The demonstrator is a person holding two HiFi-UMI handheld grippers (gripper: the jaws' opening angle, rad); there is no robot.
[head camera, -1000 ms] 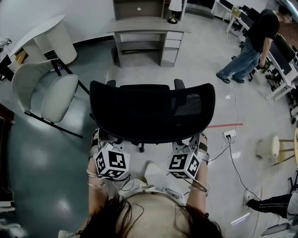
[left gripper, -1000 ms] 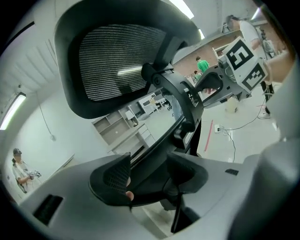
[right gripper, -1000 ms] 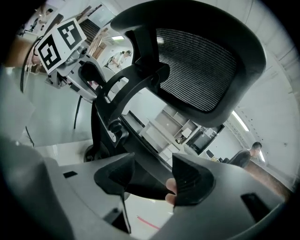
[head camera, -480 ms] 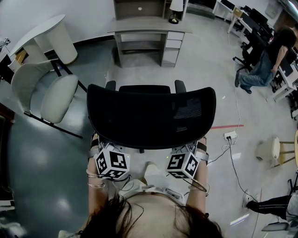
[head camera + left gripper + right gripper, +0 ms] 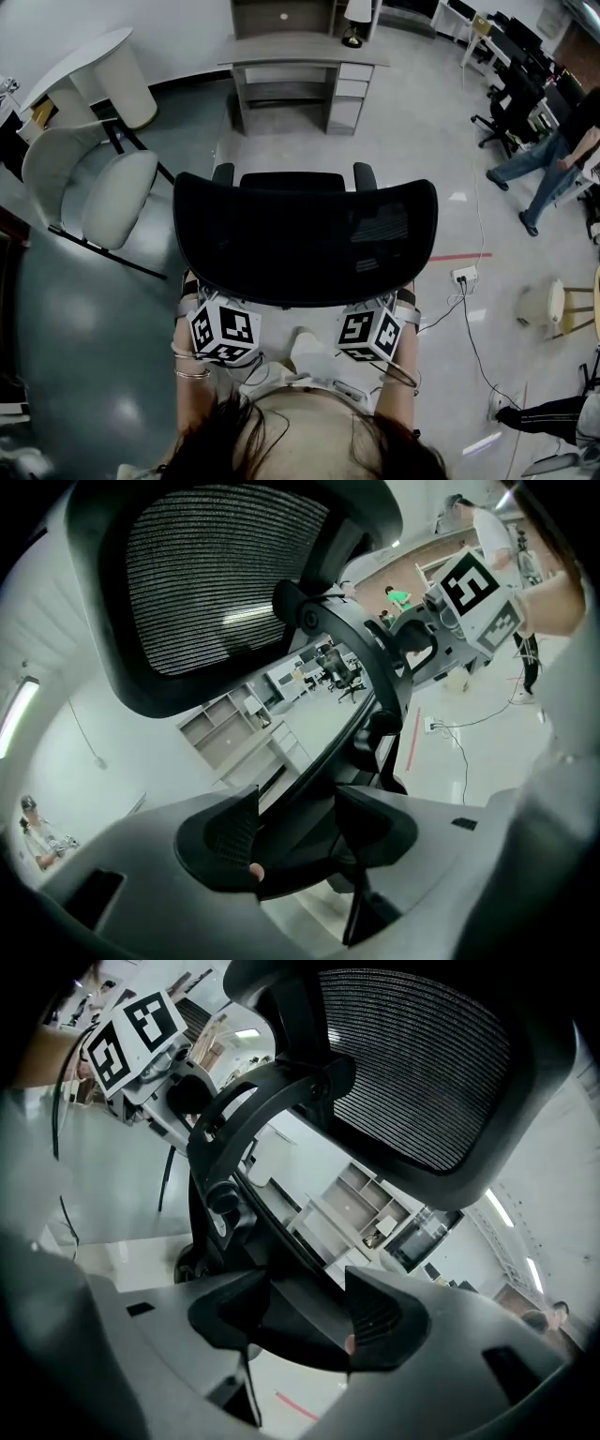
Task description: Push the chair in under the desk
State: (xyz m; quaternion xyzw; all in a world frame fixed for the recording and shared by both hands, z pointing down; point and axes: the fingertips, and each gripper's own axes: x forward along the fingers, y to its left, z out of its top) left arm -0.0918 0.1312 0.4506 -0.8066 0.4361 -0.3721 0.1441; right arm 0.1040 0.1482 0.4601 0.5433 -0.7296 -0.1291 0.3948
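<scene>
A black office chair with a mesh back (image 5: 305,239) fills the middle of the head view, its armrests (image 5: 364,174) pointing toward the grey desk (image 5: 300,54) at the far end of the floor. Open floor lies between chair and desk. Both grippers sit at the back's lower near edge; only their marker cubes show, left (image 5: 225,328) and right (image 5: 370,333). In the left gripper view, the left gripper (image 5: 300,832) holds the back's black frame (image 5: 375,667) between its jaws. The right gripper (image 5: 305,1321) grips the same frame (image 5: 244,1119) from the other side.
A white shell chair (image 5: 94,187) and a white rounded table (image 5: 94,70) stand at the left. On the right floor are a power strip with cable (image 5: 459,274), a red tape line (image 5: 455,255) and a stool (image 5: 544,302). A person (image 5: 553,169) walks at the far right.
The chair back's near edge has come slightly closer over the gripper cubes. The person at the right has walked further right. The grippers keep their hold.
</scene>
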